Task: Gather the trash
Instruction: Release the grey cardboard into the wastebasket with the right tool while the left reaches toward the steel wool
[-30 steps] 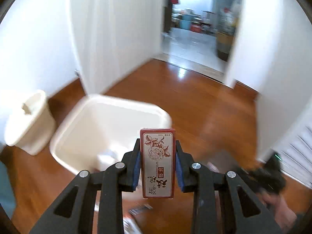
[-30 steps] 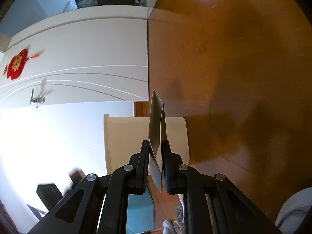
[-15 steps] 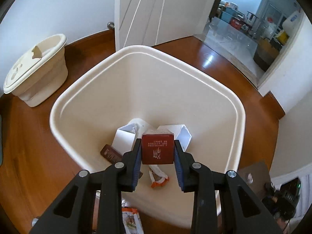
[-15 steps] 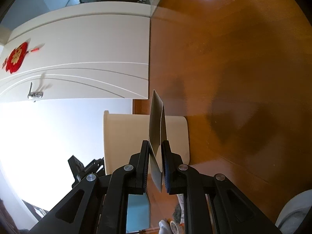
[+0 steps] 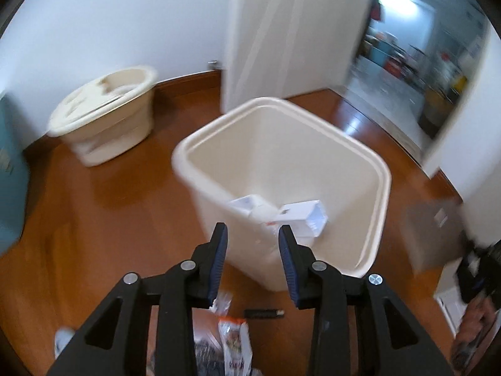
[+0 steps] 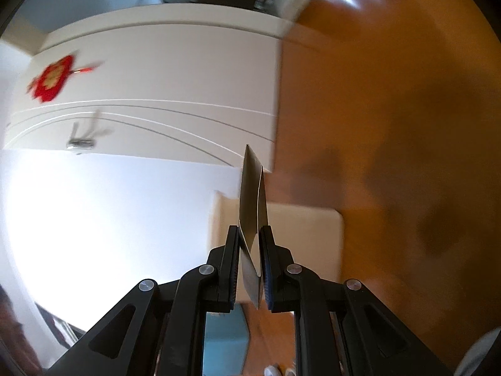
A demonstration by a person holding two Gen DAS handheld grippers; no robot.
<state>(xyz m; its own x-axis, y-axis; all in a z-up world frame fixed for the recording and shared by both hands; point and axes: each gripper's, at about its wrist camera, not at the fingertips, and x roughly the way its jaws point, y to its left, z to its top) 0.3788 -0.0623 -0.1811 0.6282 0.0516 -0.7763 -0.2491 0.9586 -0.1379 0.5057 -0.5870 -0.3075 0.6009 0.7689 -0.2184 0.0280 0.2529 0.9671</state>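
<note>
A cream open trash bin [image 5: 369,169] stands on the wooden floor in the left wrist view, with white cartons [image 5: 300,216] inside it. My left gripper [image 5: 253,235] is open and empty, just short of the bin's near wall. More wrappers [image 5: 233,338] lie on the floor below it. In the right wrist view my right gripper [image 6: 250,235] is shut on a flattened grey card sleeve [image 6: 252,206] held edge-on. The view is rolled sideways and a cream bin [image 6: 300,250] shows behind the sleeve.
A second cream bin with a lid [image 5: 106,116] stands at the back left by the wall. A white door [image 5: 281,31] and an open doorway [image 5: 407,62] lie behind. A teal object [image 5: 9,181] is at the far left. A dark stick [image 5: 264,312] lies on the floor.
My left gripper held a red box over the bin, then opened; the box is gone from its jaws and the gripper has pulled back. My right gripper still holds the grey sleeve.
</note>
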